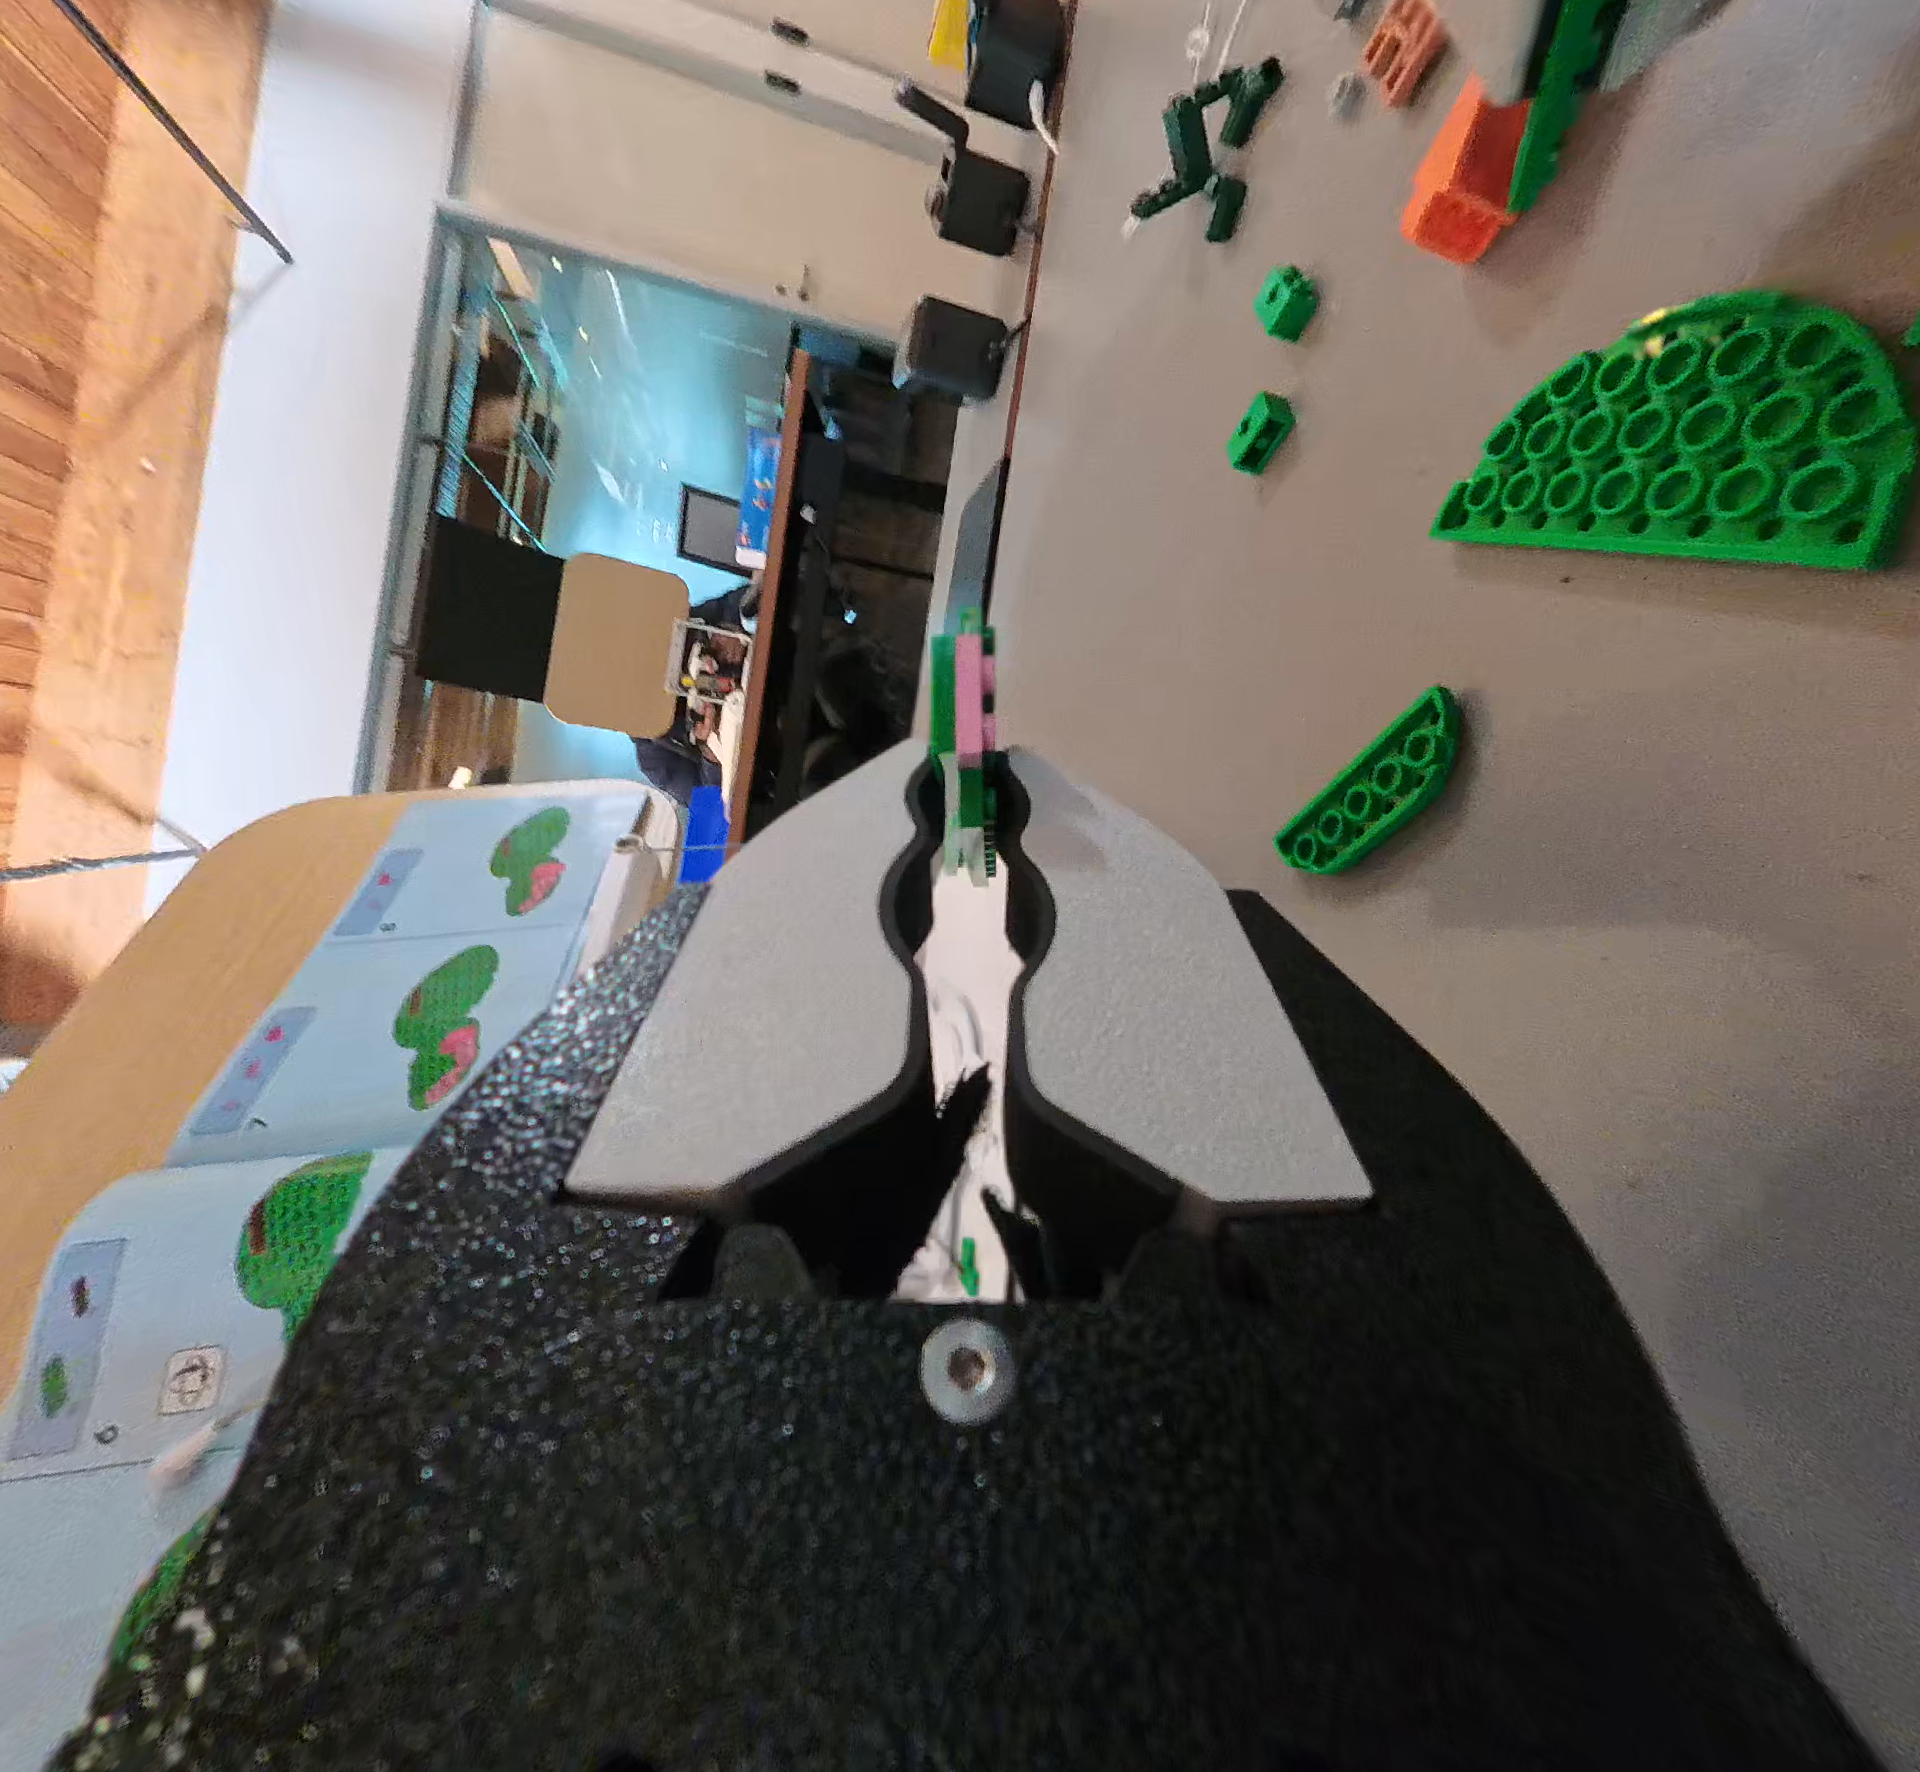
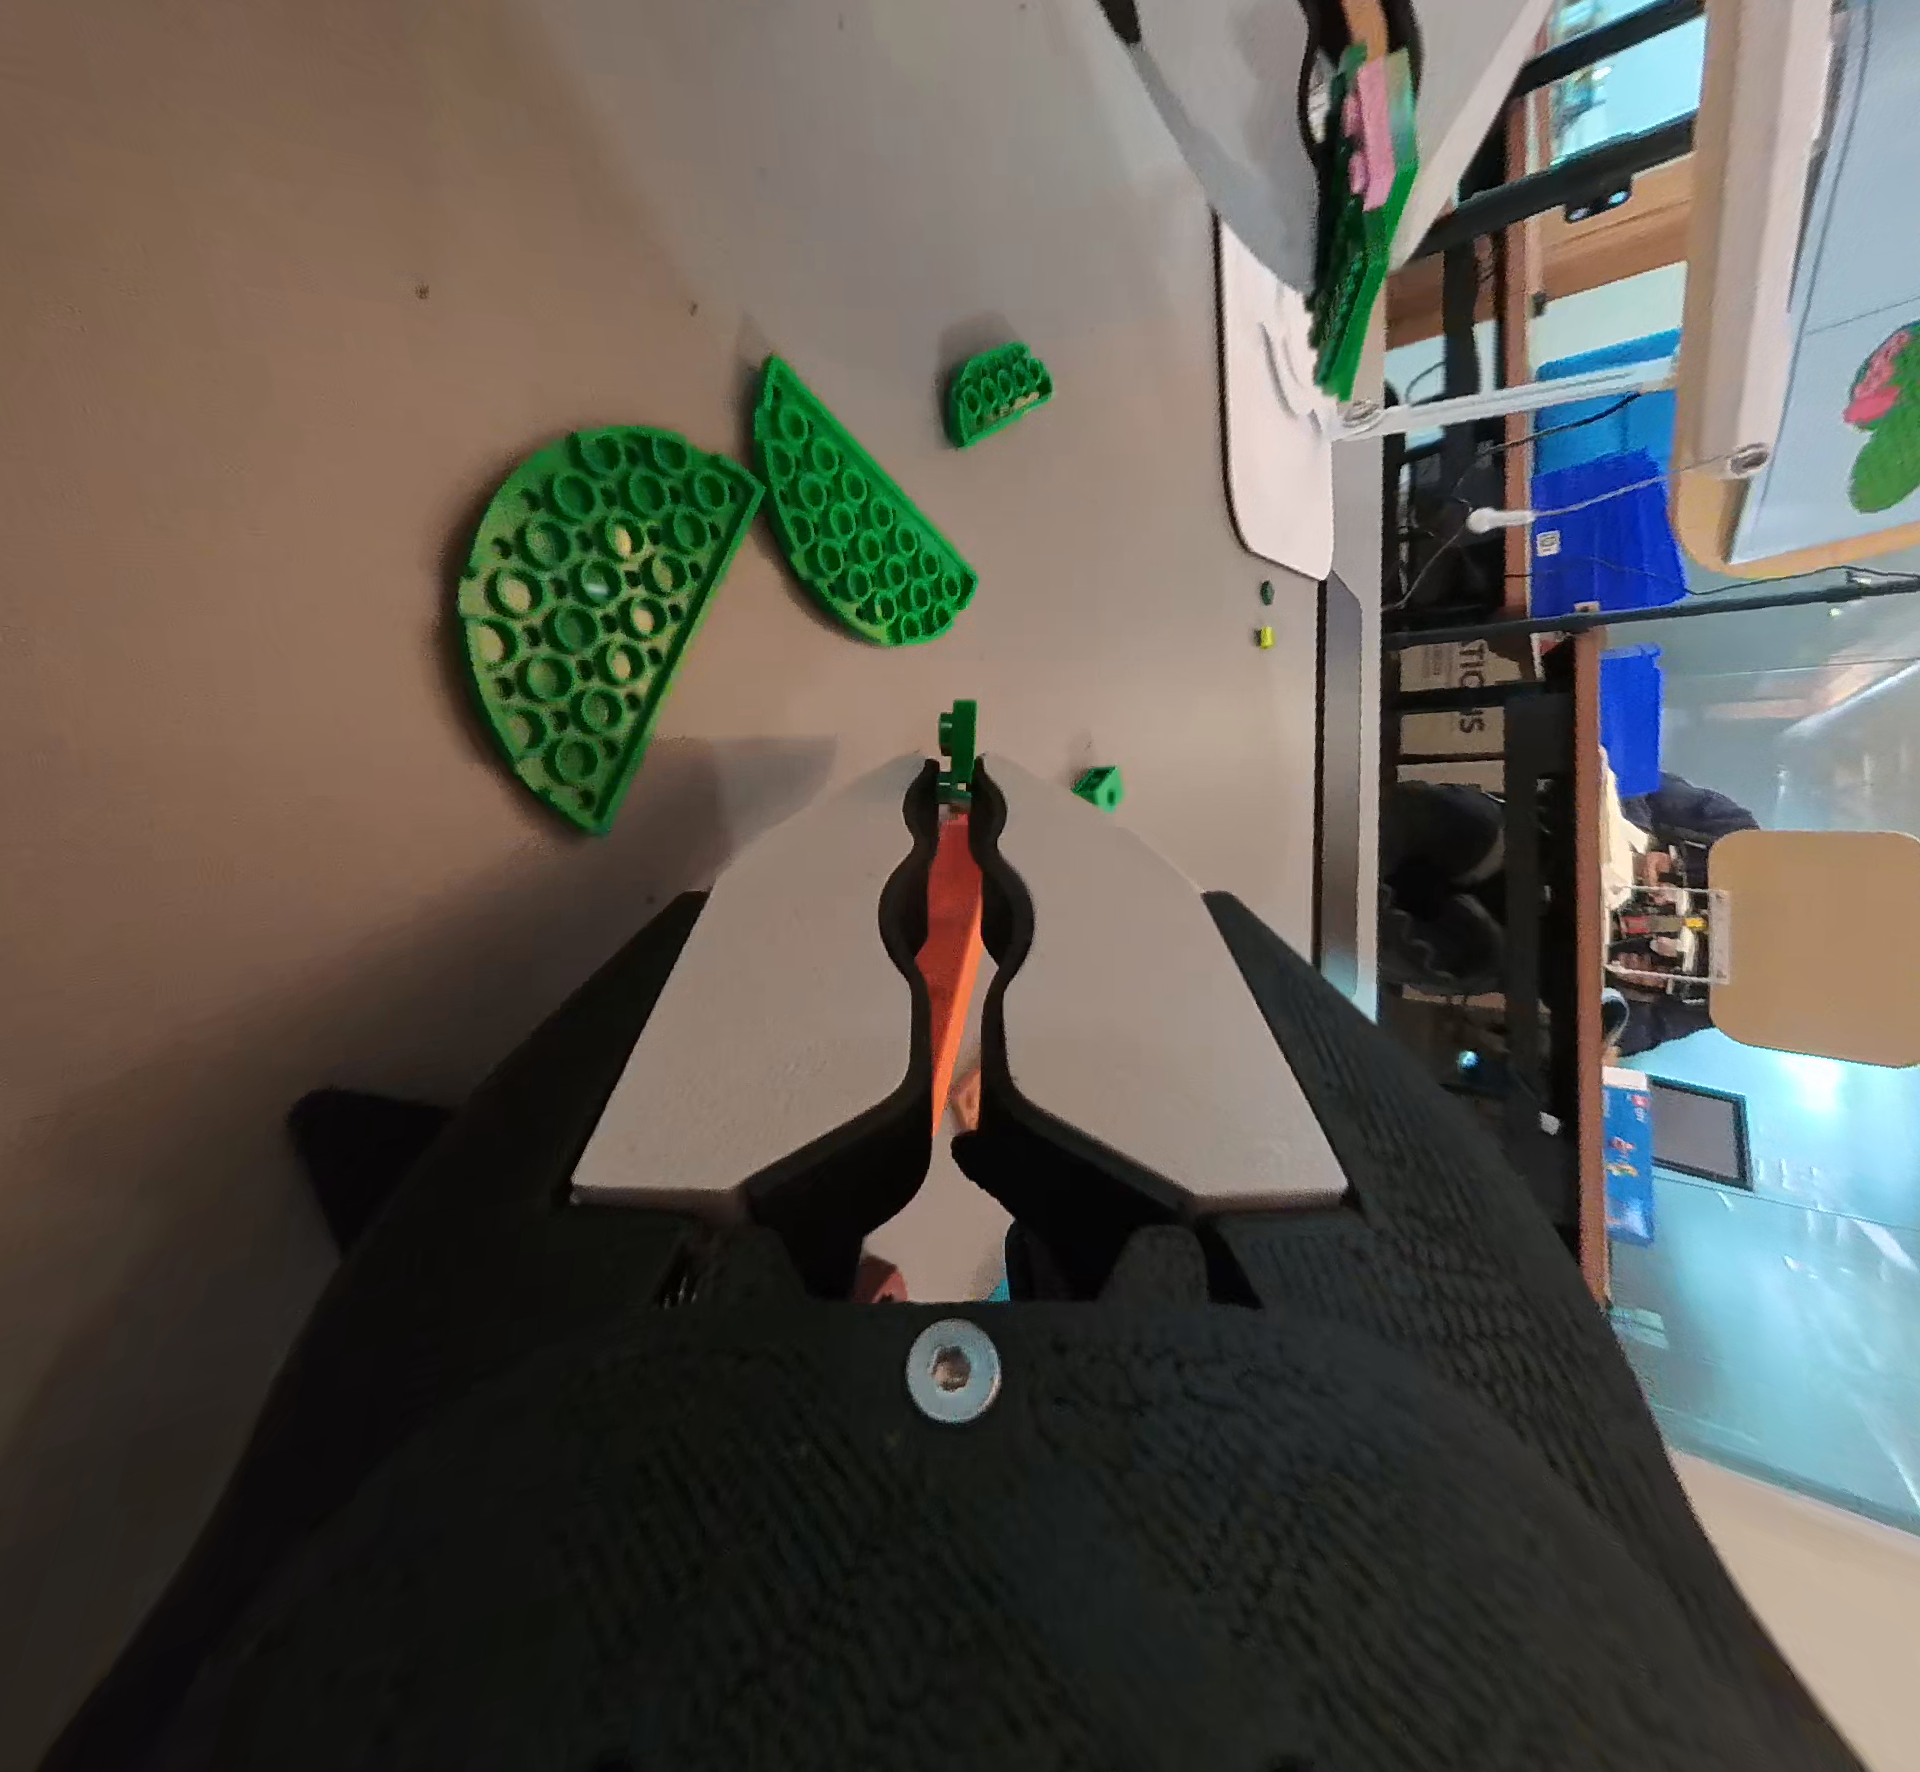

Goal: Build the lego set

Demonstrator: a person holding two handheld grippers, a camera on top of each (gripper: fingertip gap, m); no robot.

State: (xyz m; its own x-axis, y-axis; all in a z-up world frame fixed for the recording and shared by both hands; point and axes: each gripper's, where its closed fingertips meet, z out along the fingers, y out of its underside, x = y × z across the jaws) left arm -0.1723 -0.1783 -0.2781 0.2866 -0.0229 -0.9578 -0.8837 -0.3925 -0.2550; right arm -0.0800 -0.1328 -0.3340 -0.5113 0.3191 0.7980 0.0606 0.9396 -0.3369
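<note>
2 handheld grippers work over a grey table (image 1: 1558,995) strewn with lego pieces. The left gripper (image 1: 966,777) has its jaws closed on a flat stack (image 1: 961,714) of green plates with a pink layer, pinched by 1 edge and raised above the table, probably so its studded face is free to take another piece. The right gripper (image 2: 954,772) has its jaws closed on the thin edge of a long green plate (image 2: 954,735) with an orange brick (image 2: 951,943) fixed to it; the brick sits behind the fingertips, likely because only the slim plate fits between them. In the left view this pair appears at the top right, well apart from the stack. Loose on the table, undersides up and within reach, lie 2 green half-round plates (image 2: 582,621) (image 2: 852,527), a small curved plate (image 2: 997,392) and little green bricks (image 1: 1285,302). An open instruction booklet (image 1: 312,1047) is propped beside the left gripper, presumably for reference. The build looks early
</note>
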